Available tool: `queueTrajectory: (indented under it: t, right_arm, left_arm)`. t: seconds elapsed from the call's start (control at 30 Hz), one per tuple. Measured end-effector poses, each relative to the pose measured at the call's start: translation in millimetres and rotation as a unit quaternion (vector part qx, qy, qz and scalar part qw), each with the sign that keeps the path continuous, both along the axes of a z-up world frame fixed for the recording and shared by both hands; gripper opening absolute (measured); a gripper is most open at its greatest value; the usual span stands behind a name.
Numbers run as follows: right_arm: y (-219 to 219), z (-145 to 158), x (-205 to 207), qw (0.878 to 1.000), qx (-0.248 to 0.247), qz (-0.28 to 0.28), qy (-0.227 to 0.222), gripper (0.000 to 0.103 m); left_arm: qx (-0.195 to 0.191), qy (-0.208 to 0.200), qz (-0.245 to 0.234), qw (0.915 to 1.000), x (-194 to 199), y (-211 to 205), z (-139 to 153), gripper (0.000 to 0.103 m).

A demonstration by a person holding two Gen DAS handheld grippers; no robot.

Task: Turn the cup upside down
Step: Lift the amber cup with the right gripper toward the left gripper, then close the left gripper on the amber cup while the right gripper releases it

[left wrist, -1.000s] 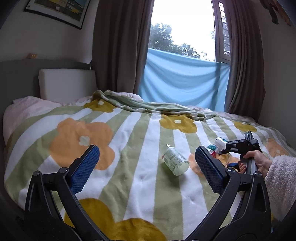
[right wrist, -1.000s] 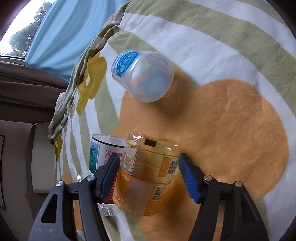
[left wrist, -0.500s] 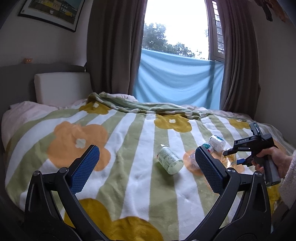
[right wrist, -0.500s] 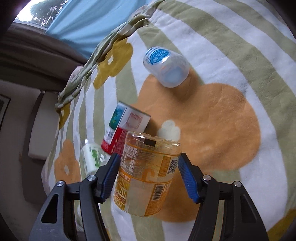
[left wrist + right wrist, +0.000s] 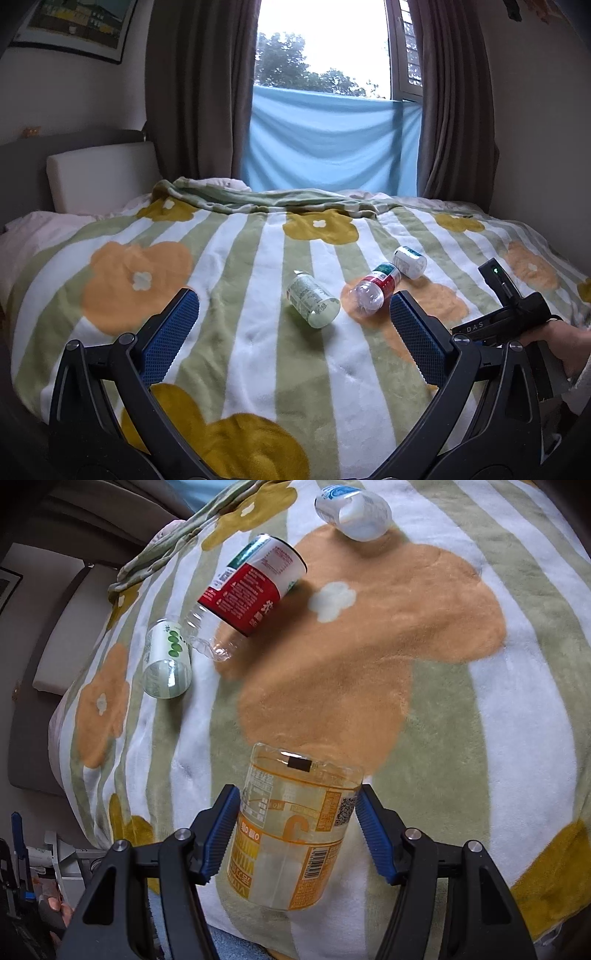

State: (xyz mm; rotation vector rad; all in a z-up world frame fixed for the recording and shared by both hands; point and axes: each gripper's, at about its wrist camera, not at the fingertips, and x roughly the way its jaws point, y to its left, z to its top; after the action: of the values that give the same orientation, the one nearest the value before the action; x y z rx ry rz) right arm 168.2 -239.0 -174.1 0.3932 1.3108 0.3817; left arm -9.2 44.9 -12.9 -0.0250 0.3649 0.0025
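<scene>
One orange-labelled clear cup (image 5: 291, 830) sits clamped between the blue pads of the right gripper (image 5: 295, 830), held above the near part of the flowered blanket (image 5: 461, 709) on the bed. Three more cups lie on their sides farther off: a red-and-white one (image 5: 255, 590), a green-dotted one (image 5: 166, 661) to its left, and a blue-capped one (image 5: 352, 511) farthest away. The left gripper (image 5: 291, 339) holds nothing, its jaws spread wide.

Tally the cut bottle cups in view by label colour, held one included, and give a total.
Orange label, held in the right gripper: 1
Red and white label: 1
Green label: 1
Blue and white label: 1
Total: 4
</scene>
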Motion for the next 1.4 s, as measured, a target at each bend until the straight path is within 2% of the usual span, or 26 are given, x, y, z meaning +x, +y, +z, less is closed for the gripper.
queueTrajectory:
  t: [0.23, 0.33, 0.37, 0.4, 0.43, 0.47, 0.57, 0.63, 0.73, 0.8, 0.87, 1.0, 1.1, 1.17, 1.27, 1.33, 1.4]
  right_arm:
    - [2.0, -5.7, 1.5, 1.000, -0.004, 0.000, 0.003, 0.061]
    - [0.6, -7.6, -0.6, 1.000, 0.008, -0.022, 0.012, 0.064]
    - [-2.2, -8.9, -1.2, 0.999, 0.016, -0.035, 0.015, 0.073]
    - [-4.7, -9.2, -1.8, 0.999, 0.025, -0.043, 0.016, 0.091]
    - [-6.5, -8.1, -2.0, 0.998, 0.030, -0.045, 0.013, 0.099]
    - [-9.1, -4.8, -3.3, 0.998, 0.031, -0.046, 0.003, 0.103]
    - [-21.2, 14.7, -11.4, 0.996, 0.036, -0.058, -0.054, 0.103]
    - [-32.6, 31.8, -21.3, 0.992, 0.047, -0.069, -0.096, 0.103]
    - [-46.7, 60.0, -40.0, 0.984, 0.035, -0.067, -0.164, 0.103]
    - [-54.0, 81.3, -57.1, 0.971, 0.012, -0.067, -0.229, 0.103]
    - [-58.0, 98.8, -76.0, 0.953, -0.029, -0.061, -0.294, 0.103]
    - [-61.9, 116.0, -116.3, 0.913, -0.107, -0.057, -0.391, 0.103]
    - [-67.1, 114.6, -139.1, 0.888, -0.126, -0.076, -0.435, 0.103]
    - [-72.1, 112.2, -150.4, 0.881, -0.119, -0.078, -0.451, 0.103]
    - [-77.3, 106.6, -165.3, 0.877, -0.105, -0.059, -0.465, 0.103]
    - [-79.3, 101.9, -173.1, 0.872, -0.107, -0.048, -0.476, 0.103]
    - [-82.5, 96.9, -180.0, 0.869, -0.115, -0.050, -0.479, 0.103]
  left_arm:
    - [0.006, 0.008, -0.004, 0.9999, -3.1, -5.8, 4.6, 0.103]
    - [0.003, 0.015, -0.010, 0.9998, -0.7, -8.0, 5.9, 0.103]
    - [0.002, 0.017, -0.012, 0.9998, 0.2, -9.0, 6.2, 0.103]
    - [0.002, 0.019, -0.014, 0.9997, 0.9, -10.0, 6.6, 0.103]
    - [0.003, 0.020, -0.016, 0.9997, 1.7, -10.3, 5.8, 0.103]
    - [0.005, 0.022, -0.018, 0.9996, 2.8, -11.7, 6.3, 0.103]
    - [0.010, 0.031, -0.028, 0.9991, 9.5, -17.3, 8.1, 0.103]
    - [0.014, 0.038, -0.039, 0.9984, 16.5, -23.8, 10.1, 0.103]
    - [0.014, 0.055, -0.064, 0.9963, 32.3, -38.1, 13.9, 0.103]
    - [0.008, 0.071, -0.088, 0.9936, 47.9, -51.9, 17.5, 0.103]
    - [0.010, 0.087, -0.110, 0.9901, 63.7, -69.2, 18.4, 0.103]
    - [0.020, 0.156, -0.158, 0.9749, 106.4, -114.4, 5.5, 0.103]
    - [0.031, 0.212, -0.184, 0.9592, 133.1, -148.0, -17.7, 0.103]
    - [0.037, 0.264, -0.210, 0.9406, 151.6, -173.4, -42.4, 0.103]
    - [0.038, 0.341, -0.228, 0.9111, 175.4, -199.6, -79.0, 0.103]
    - [0.039, 0.381, -0.225, 0.8957, 187.7, -209.7, -96.6, 0.103]
    - [0.042, 0.410, -0.221, 0.8837, 195.9, -216.6, -110.4, 0.103]
